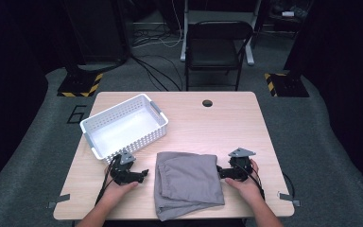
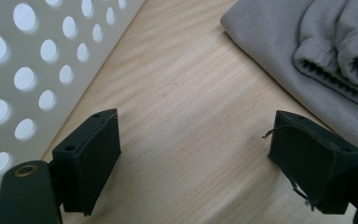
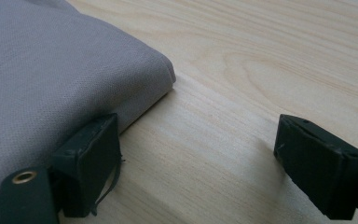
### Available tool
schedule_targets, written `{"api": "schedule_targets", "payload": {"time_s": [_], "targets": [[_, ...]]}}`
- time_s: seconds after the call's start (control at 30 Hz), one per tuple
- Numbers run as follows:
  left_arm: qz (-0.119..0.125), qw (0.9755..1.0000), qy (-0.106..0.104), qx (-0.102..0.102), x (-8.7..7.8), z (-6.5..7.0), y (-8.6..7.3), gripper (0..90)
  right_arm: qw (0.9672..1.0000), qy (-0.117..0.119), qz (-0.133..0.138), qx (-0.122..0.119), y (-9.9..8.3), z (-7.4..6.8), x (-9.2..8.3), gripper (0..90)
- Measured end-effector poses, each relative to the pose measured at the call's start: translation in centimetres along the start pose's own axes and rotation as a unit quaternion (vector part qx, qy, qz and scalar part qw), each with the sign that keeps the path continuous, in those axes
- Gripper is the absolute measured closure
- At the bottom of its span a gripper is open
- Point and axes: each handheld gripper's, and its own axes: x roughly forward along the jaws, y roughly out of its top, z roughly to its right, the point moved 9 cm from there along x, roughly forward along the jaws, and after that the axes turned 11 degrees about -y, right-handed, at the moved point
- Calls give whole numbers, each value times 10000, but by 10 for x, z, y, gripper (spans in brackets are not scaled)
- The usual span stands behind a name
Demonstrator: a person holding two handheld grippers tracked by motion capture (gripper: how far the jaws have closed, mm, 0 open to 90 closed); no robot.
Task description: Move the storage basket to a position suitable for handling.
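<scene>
A folded grey garment lies on the near middle of the wooden table. My left gripper rests on the table just left of it, jaws open with only bare wood between them; the garment's elastic hem lies ahead to the right. On the garment's right side sits my right gripper, also open. Its left pad is beside the folded cloth's edge, and bare wood lies between the jaws. A hand holds each gripper.
A white perforated basket stands at the table's left, just behind my left gripper; its wall is close on that gripper's left. A cable hole sits near the far edge. A black chair stands beyond the table.
</scene>
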Motion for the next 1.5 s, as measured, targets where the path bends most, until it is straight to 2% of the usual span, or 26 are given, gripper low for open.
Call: {"api": "schedule_targets", "payload": {"time_s": [0.1, 0.17, 0.2, 0.23, 0.3, 0.33, 0.5, 0.53, 0.77, 0.93, 1.07, 1.1, 1.23, 1.37, 1.4, 1.5], "targets": [[-28, 10000, -32, -20, -1, 0, 1, 179, 10000, -5, 4, 13, 0, 0, 0, 138], [-45, 10000, -55, -34, -2, 0, 1, 236, 10000, -6, 6, 20, 0, 0, 0, 138], [-105, 9998, -135, -126, -4, 1, 1, 250, 10000, -3, 4, 3, 0, 0, 0, 138], [-72, 9995, -154, -257, -5, 1, 1, 250, 10000, -4, 3, 6, 0, 0, 0, 138], [-13, 9994, -130, -314, -5, 1, 2, 253, 10000, -7, 5, 18, 0, 0, 0, 138], [10, 9991, -139, -404, -6, 2, 2, 259, 10000, -7, 5, 11, 0, 0, 0, 138], [128, 9986, -135, -490, -13, 4, 7, 271, 10000, 1, 0, 5, 0, 0, 0, 138], [78, 9986, -166, -500, -15, 5, 8, 273, 10000, -4, 4, -1, 0, 0, 0, 138], [123, 9993, -117, -341, -29, 15, 17, 295, 10000, -6, 5, 5, 0, 0, 0, 138], [134, 9989, -185, -401, -37, 21, 23, 295, 10000, -9, 8, 28, 0, 0, 0, 138], [141, 9990, -238, -357, -46, 25, 29, 295, 10000, -3, 2, 12, 0, 0, 0, 138], [154, 9987, -248, -421, -48, 26, 30, 294, 10000, -1, -1, 4, 0, 0, 0, 138], [81, 9992, -223, -330, -53, 25, 32, 295, 10000, -3, 4, 1, 0, 0, 0, 138], [169, 9987, -209, -429, -58, 24, 37, 295, 10000, -3, 1, 8, 0, 0, 0, 138], [243, 9981, -237, -521, -58, 25, 40, 295, 10000, -6, 7, 17, 0, 0, 0, 138], [220, 9980, -255, -543, -60, 22, 44, 297, 10000, -3, 4, 3, 0, 0, 0, 138]]}}
